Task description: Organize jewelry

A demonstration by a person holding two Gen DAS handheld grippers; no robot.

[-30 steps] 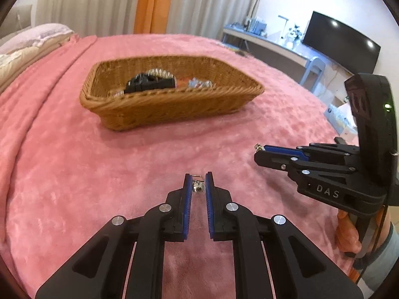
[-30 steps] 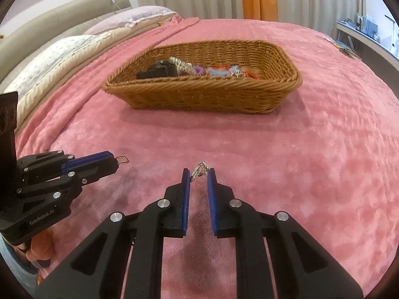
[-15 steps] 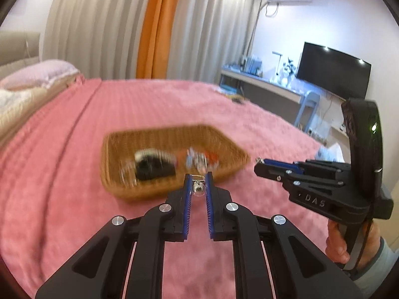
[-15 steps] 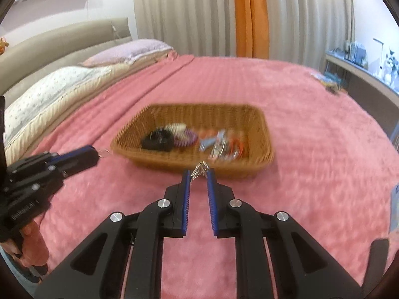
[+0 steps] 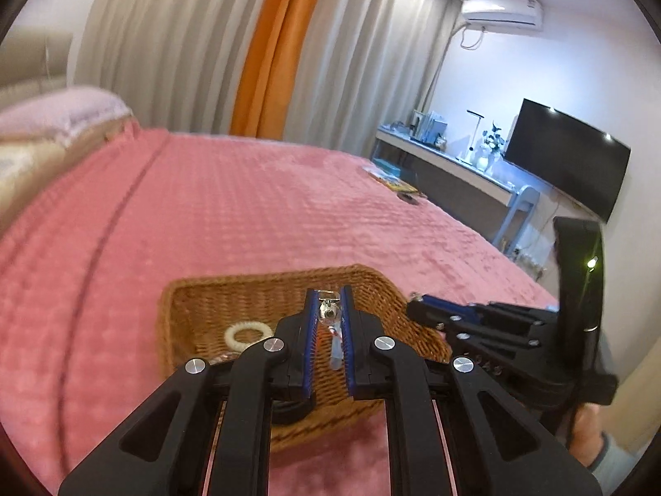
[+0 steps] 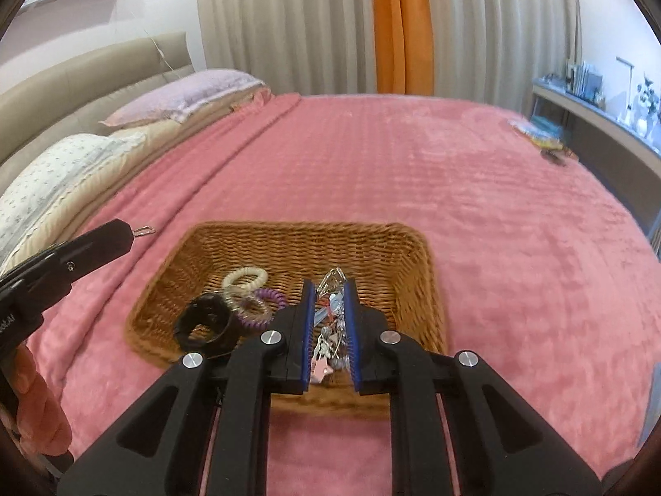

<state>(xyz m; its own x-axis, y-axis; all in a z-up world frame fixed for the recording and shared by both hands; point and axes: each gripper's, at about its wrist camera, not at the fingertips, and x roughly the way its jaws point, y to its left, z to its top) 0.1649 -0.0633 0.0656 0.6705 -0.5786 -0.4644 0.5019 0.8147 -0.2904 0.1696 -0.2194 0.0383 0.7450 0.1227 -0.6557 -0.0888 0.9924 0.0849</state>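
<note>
Both grippers hovering over the brown woven wicker basket (image 6: 289,239) on the pink bedspread (image 6: 454,190).

The left gripper (image 5: 328,295) is pinching a small silver earring (image 5: 329,312); the right gripper (image 6: 329,287) is pinching a silver metal clip (image 6: 332,279) above hair ties (image 6: 246,279) lying inside.

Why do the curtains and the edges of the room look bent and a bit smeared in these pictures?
Left wrist view: the fisheye lens bows the curtains, black corners ring the frame, and the pillow is smeared. Right wrist view: the same bowing, and the basket looks slightly soft while the right gripper stays crisp.
</note>
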